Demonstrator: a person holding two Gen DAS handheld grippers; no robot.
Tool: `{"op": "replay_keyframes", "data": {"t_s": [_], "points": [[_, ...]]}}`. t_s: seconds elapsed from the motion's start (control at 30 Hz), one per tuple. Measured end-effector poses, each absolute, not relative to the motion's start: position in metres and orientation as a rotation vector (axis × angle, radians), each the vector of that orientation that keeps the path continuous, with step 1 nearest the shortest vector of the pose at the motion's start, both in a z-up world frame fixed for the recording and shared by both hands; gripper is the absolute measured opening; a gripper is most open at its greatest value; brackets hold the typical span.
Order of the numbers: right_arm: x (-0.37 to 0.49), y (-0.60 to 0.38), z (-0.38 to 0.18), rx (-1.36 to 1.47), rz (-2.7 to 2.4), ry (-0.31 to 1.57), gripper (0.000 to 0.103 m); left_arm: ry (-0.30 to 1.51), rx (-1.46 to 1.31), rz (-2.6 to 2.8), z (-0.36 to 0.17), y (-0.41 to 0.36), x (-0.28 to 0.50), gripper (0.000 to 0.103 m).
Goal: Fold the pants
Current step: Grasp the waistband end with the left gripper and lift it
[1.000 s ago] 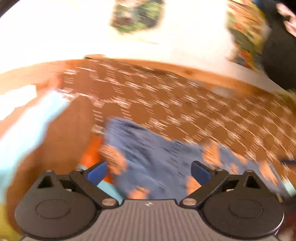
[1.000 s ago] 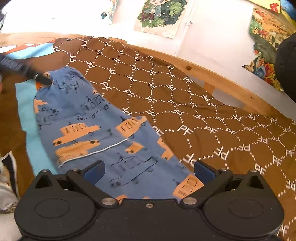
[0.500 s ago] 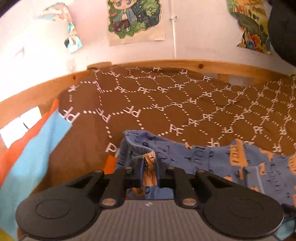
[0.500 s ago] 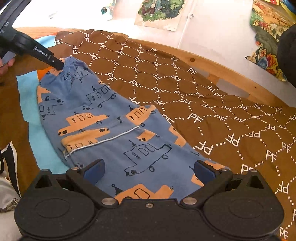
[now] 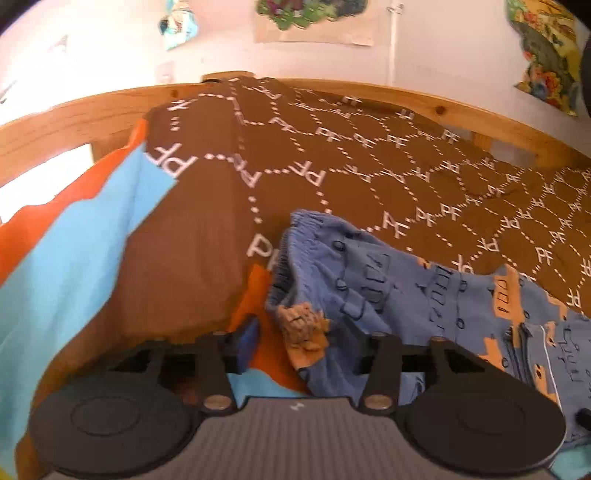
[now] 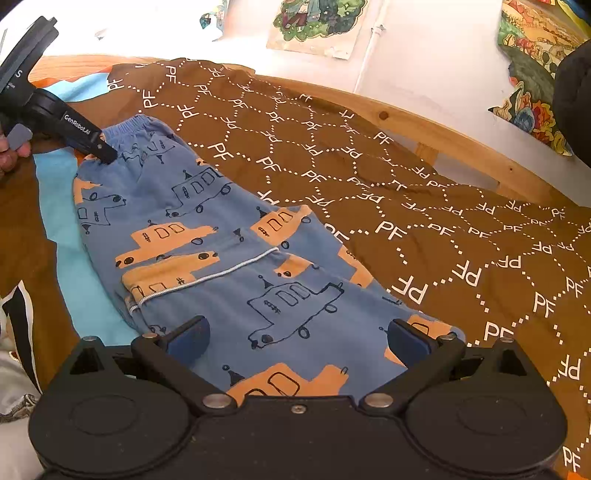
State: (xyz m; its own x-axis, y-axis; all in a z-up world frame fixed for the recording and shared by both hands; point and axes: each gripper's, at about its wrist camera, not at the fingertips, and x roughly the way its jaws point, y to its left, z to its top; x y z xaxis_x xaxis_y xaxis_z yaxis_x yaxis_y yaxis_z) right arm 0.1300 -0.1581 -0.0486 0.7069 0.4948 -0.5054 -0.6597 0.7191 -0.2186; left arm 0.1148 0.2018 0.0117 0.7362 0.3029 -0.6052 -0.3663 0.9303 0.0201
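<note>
The pants lie flat on the blanket, waistband toward the far left, legs running toward the right gripper. Fabric is blue with printed vehicles, some filled orange, some black outline only; one thin white line crosses the middle. No writing is legible on the pants.

The blanket is brown with a white dotted hexagon grid. The letters "PF" repeat throughout the pattern, too many to count. A light blue and orange cloth lies under the pants' left edge.

Left gripper: jaws partly open, holding nothing. A bunched orange patch of the waistband sits between the fingers; contact cannot be determined. In the right wrist view the gripper body reads "GenRobot.AI", with a separate "S" higher up. Its tip is at the waistband corner.

Right gripper: jaws wide open, holding nothing, with one blue pad on each side over the lower leg area.

Three posters are visible on the wall; one shows a cartoon figure. A wooden rail borders the far side.
</note>
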Motion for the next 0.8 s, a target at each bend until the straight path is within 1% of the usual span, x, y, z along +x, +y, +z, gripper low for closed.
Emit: {"op": "replay_keyframes", "data": {"t_s": [0.1,0.3,0.37,0.43,0.47,0.6,0.7,0.8], "points": [[0.130,-0.158,-0.049,-0.404,0.661,0.436,0.102,0.639,-0.119,0.359,0.010,0.204,0.120,0.058],[0.130,-0.158,-0.049,-0.404,0.662,0.436,0.102,0.575,-0.258,0.324,0.010,0.219,0.110,0.060],[0.130,-0.159,-0.050,-0.402,0.662,0.437,0.102,0.561,-0.291,0.324,0.009,0.225,0.108,0.055],[0.130,-0.159,-0.050,-0.402,0.662,0.438,0.102,0.561,-0.317,0.346,0.009,0.230,0.106,0.037],[0.130,-0.159,-0.050,-0.402,0.662,0.438,0.102,0.564,-0.330,0.354,0.009,0.233,0.106,0.033],[0.130,-0.159,-0.050,-0.402,0.662,0.438,0.102,0.589,-0.344,0.365,0.013,0.235,0.109,0.027],[0.131,-0.159,-0.050,-0.402,0.662,0.438,0.102,0.593,-0.325,0.391,0.016,0.228,0.111,0.019],[0.131,-0.159,-0.050,-0.402,0.662,0.438,0.102,0.585,-0.271,0.416,0.019,0.216,0.112,0.016]]}}
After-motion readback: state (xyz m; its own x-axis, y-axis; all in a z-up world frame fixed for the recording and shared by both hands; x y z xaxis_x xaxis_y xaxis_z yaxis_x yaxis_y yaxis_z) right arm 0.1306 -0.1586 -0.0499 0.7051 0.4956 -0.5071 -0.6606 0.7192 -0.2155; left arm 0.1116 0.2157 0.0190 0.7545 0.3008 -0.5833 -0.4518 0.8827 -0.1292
